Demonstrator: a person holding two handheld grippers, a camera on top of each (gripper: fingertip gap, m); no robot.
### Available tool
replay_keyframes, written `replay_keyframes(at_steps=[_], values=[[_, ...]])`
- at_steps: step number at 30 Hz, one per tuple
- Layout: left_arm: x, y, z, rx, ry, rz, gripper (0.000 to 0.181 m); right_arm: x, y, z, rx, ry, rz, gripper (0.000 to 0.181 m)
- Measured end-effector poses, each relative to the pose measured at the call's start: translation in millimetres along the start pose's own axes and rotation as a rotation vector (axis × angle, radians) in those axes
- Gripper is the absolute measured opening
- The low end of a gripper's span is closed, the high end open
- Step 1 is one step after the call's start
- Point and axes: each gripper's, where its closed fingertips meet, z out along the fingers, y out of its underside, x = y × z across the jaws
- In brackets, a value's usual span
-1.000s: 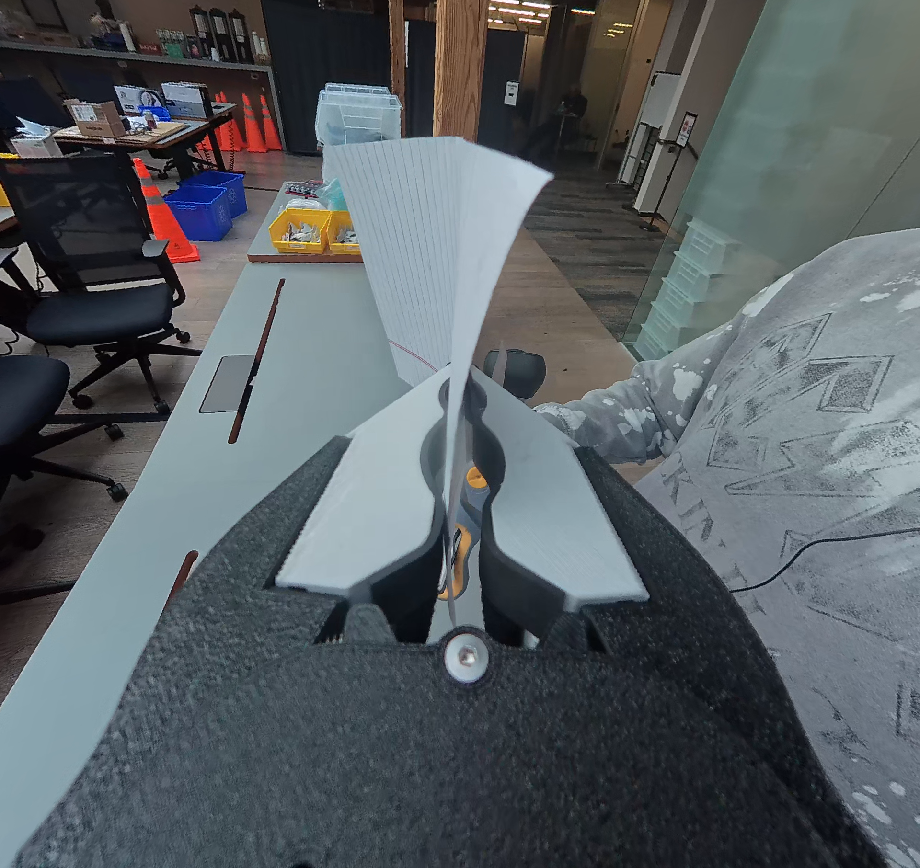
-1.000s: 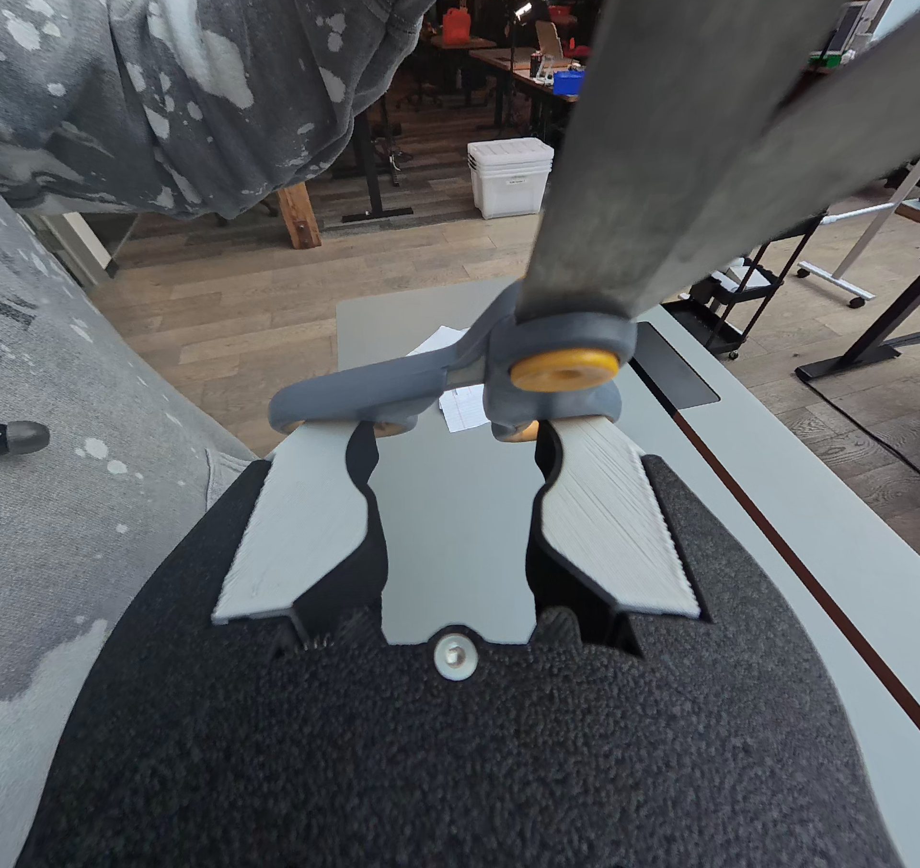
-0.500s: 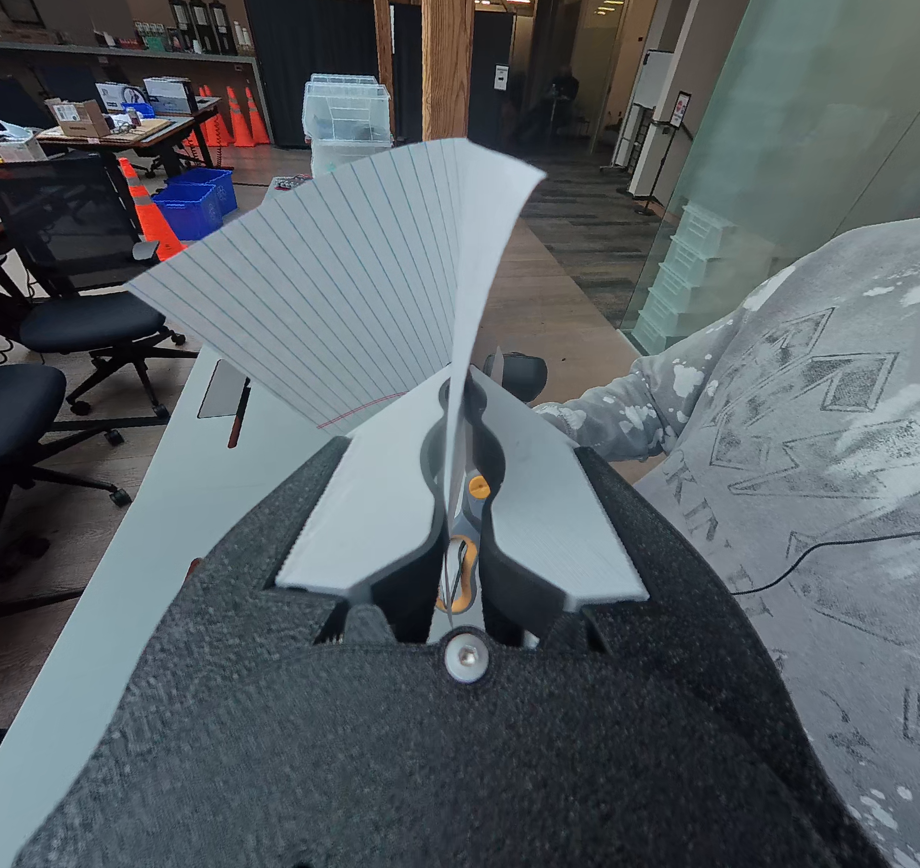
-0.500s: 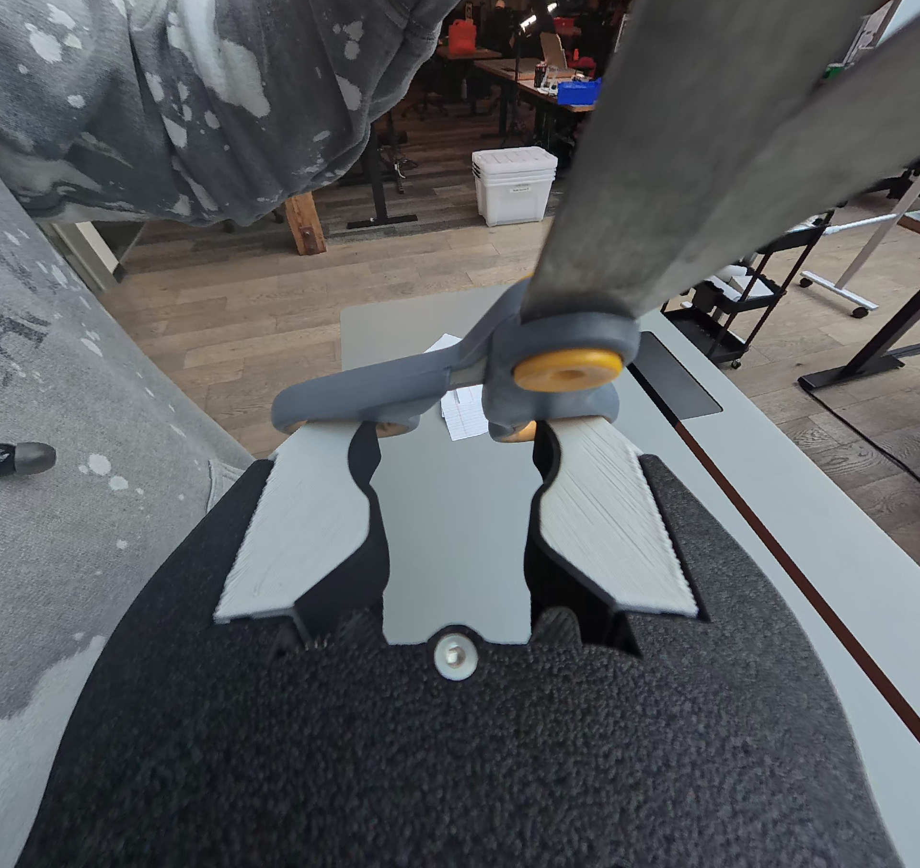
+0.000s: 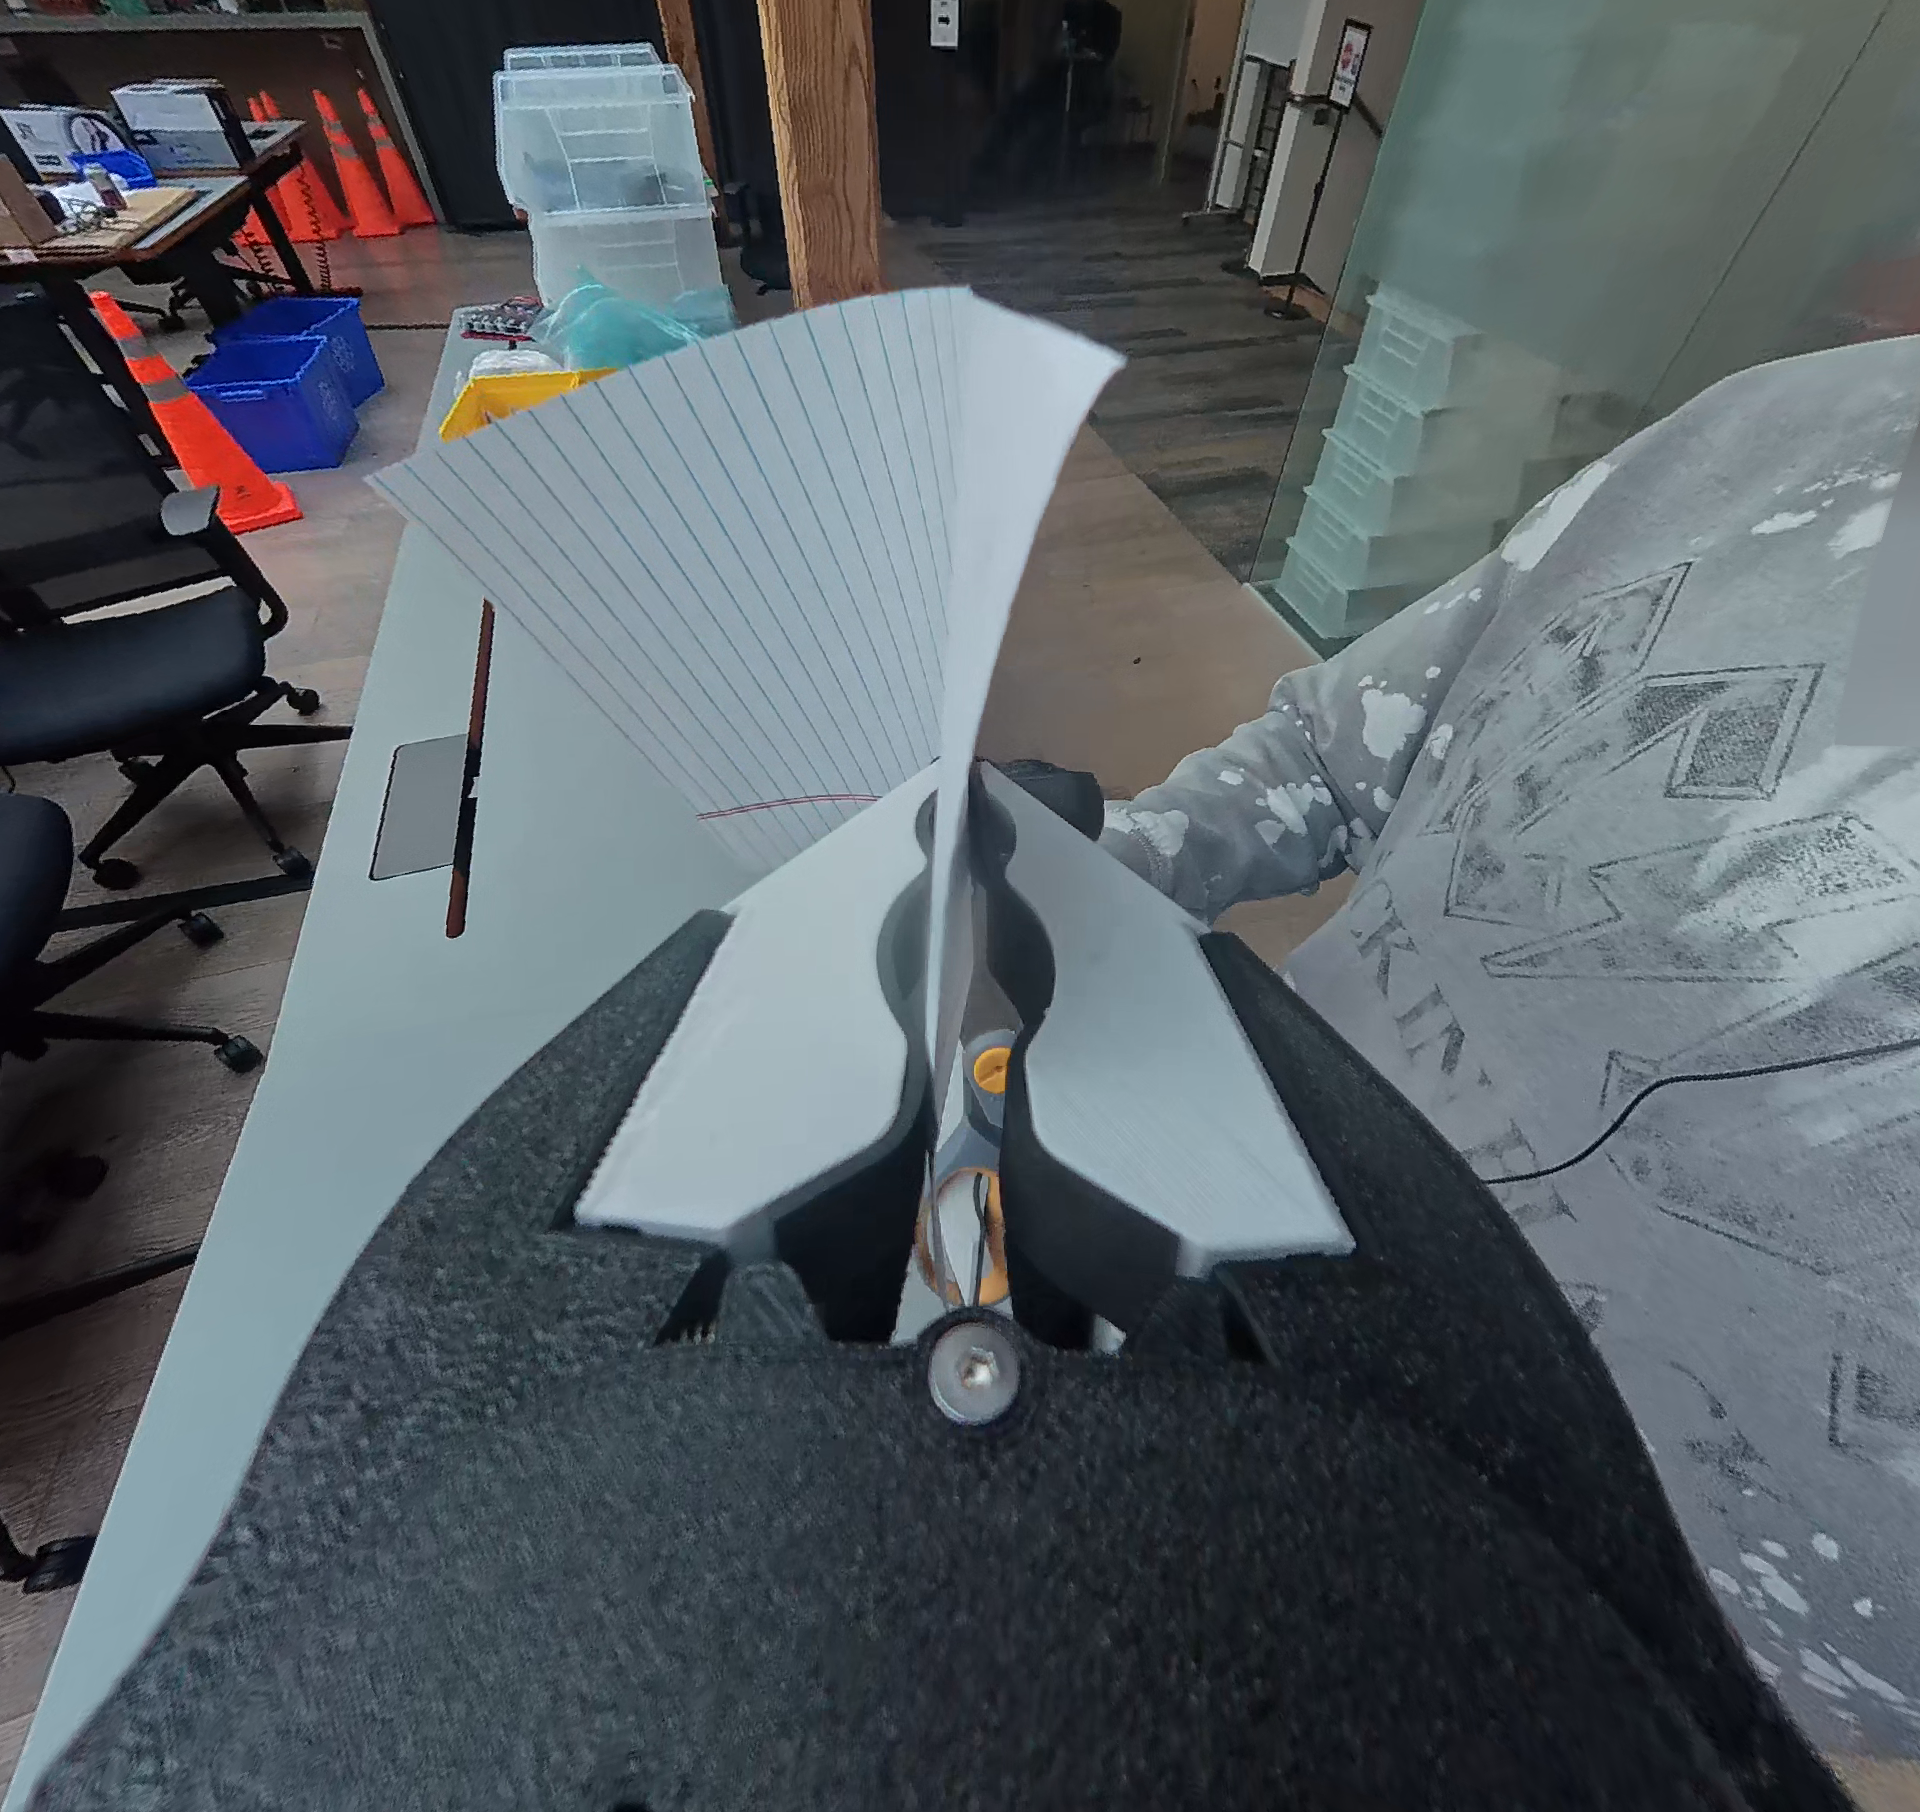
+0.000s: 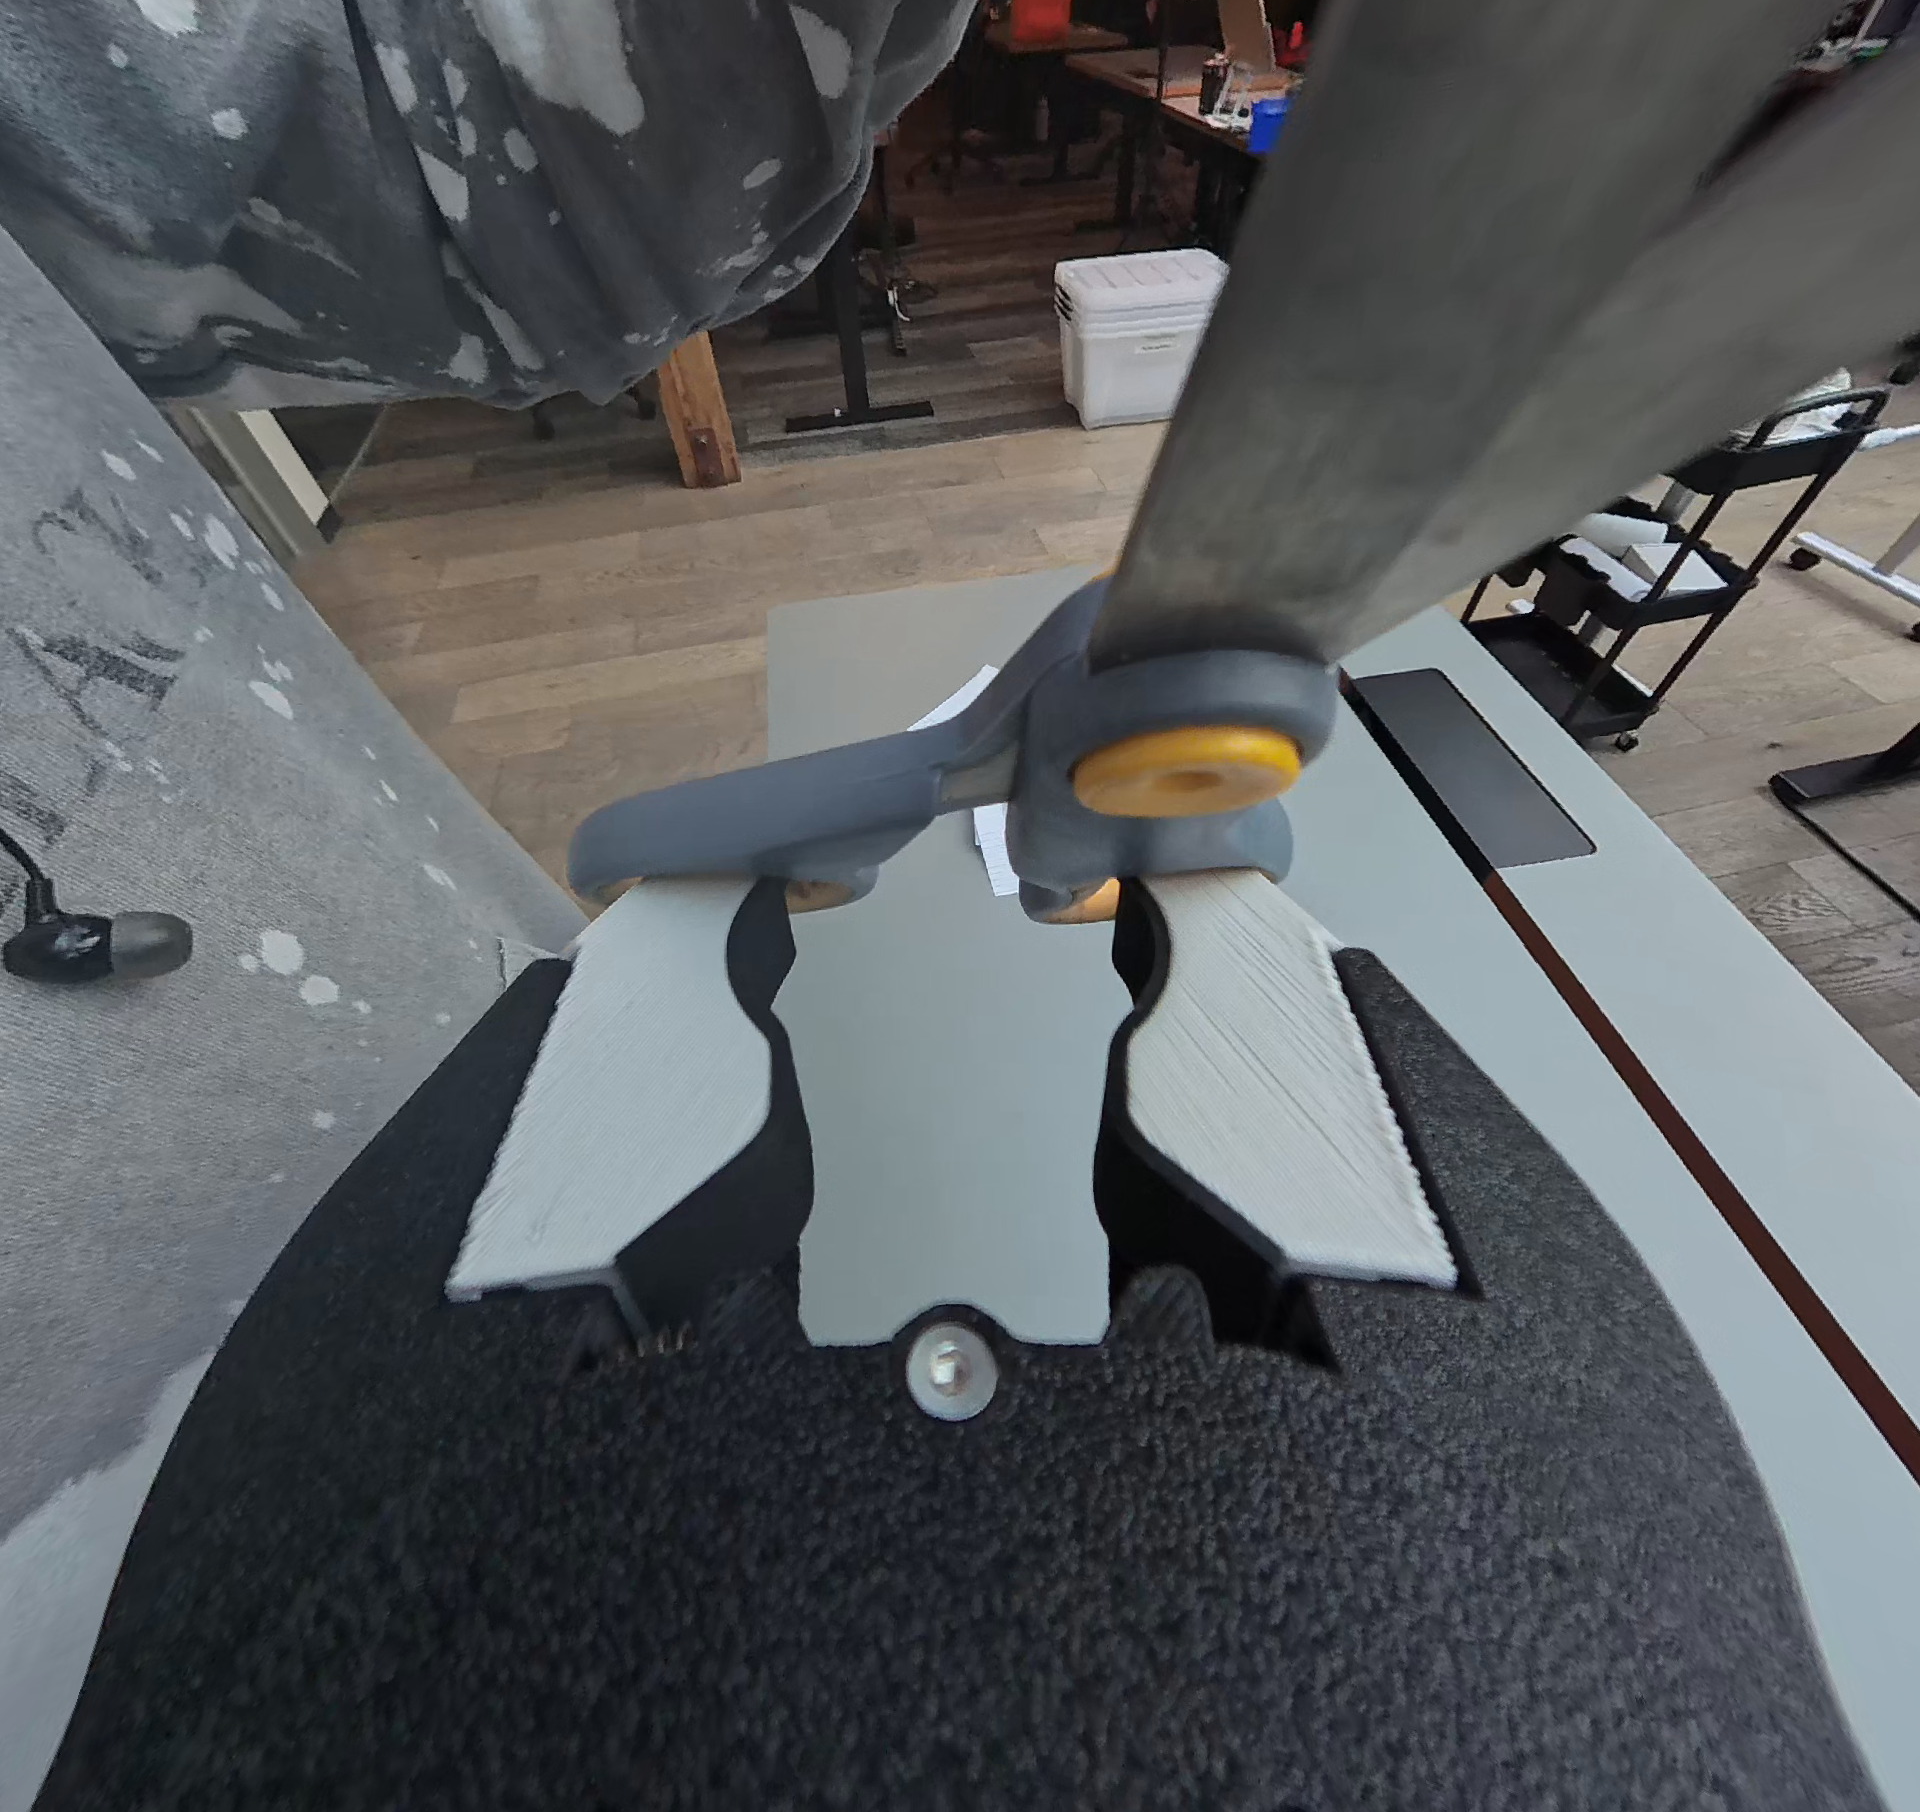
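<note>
My left gripper is shut on the lower edge of a white lined sheet of paper, which stands up and fans out to the left above the grey table. My right gripper has its jaws spread wide, with its fingertips in the grey, orange-lined handle loops of a pair of scissors. The two steel blades are apart and reach up to the right, out of frame. The scissors' orange pivot also shows through the gap of the left gripper. Small paper scraps lie on the table beneath the scissors.
A person's grey splattered sweatshirt fills the right side, with a sleeve overhead in the right wrist view. Office chairs stand to the left of the table. A yellow bin and clear bins are at the far end. A black cart stands to the right.
The sheet in my left gripper has turned and spread to the left, showing more of its lined face. The scissors stay open in my right gripper, and the sleeve overhead has come lower.
</note>
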Motion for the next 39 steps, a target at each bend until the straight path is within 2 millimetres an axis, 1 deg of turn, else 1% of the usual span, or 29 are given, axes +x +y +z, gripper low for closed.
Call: replay_keyframes(at_steps=[4,11,23,32,35,37,39], values=[[1.8,-4.9,2.8,-0.009,0.008,0.013,0.0,-3.0,3.6,2.5,-0.025,-0.01,0.003,0.06],[5.4,0.7,9.1,-0.024,0.039,0.003,0.0,-3.4,10.2,1.8,-0.049,-0.007,0.02,0.06],[10.4,4.5,15.3,-0.057,0.09,-0.013,0.0,-7.1,8.4,3.9,-0.064,-0.024,0.005,0.06],[9.1,2.3,8.6,-0.009,0.179,-0.108,0.0,-11.5,9.9,4.4,-0.119,-0.057,-0.031,0.06],[6.0,-4.7,6.6,0.026,0.202,-0.127,0.0,-17.0,14.5,10.8,-0.164,-0.089,-0.058,0.06],[6.7,-10.1,5.2,0.043,0.219,-0.13,0.0,-21.1,15.5,15.7,-0.17,-0.112,-0.058,0.06],[7.4,-11.4,4.8,0.046,0.223,-0.125,0.0,-24.9,14.3,18.2,-0.164,-0.129,-0.064,0.06]])
